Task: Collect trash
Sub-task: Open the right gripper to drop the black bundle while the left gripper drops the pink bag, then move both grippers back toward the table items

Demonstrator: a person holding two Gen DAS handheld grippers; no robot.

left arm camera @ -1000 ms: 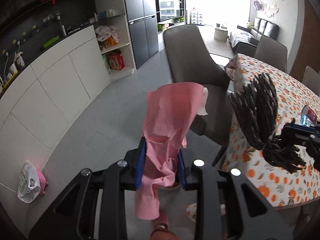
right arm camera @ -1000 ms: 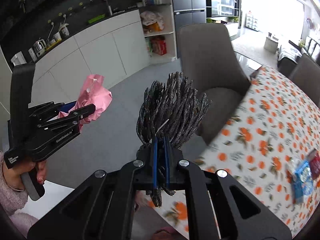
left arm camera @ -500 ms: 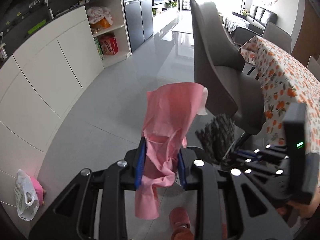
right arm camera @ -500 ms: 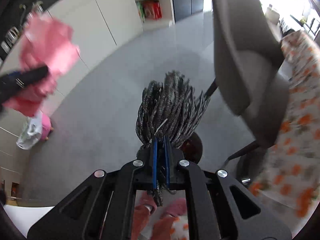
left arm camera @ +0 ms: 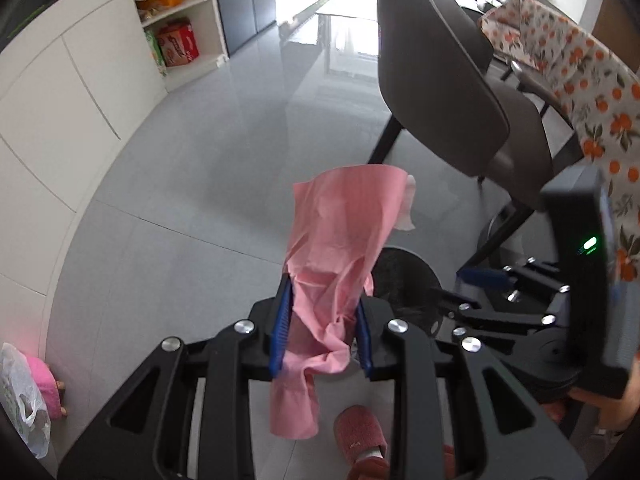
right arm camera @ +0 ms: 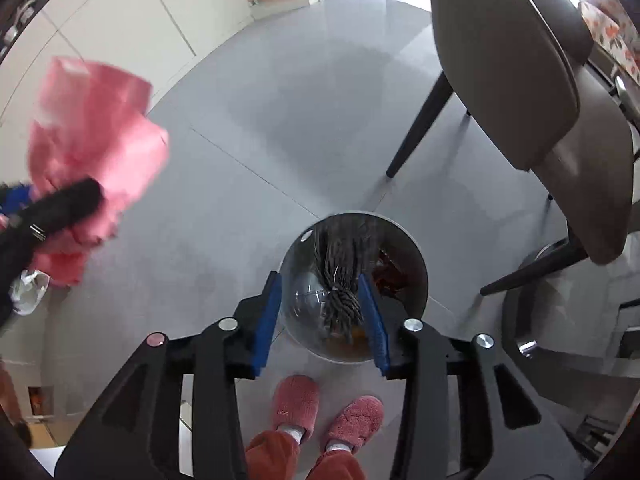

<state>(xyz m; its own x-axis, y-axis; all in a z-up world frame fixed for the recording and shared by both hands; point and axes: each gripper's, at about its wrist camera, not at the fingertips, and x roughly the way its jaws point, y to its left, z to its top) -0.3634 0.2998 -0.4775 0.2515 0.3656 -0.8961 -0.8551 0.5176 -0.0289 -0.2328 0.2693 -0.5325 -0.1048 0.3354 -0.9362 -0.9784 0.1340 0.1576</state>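
Right wrist view: right gripper (right arm camera: pixel 324 312) gapes, stringy bundle (right arm camera: pixel 340 276) in bin (right arm camera: pixel 416 264). Left gripper (left arm camera: pixel 322 332) pinches pink cloth (left arm camera: pixel 340 240); drop next.

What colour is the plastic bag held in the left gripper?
Pink; the plastic bag shows best in the left wrist view, clamped in the left gripper.

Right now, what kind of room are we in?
Most likely a home kitchen-dining area: a dining chair at a table with an orange-print tablecloth, white cabinets with open pantry shelves, and a round trash bin on the tiled floor.
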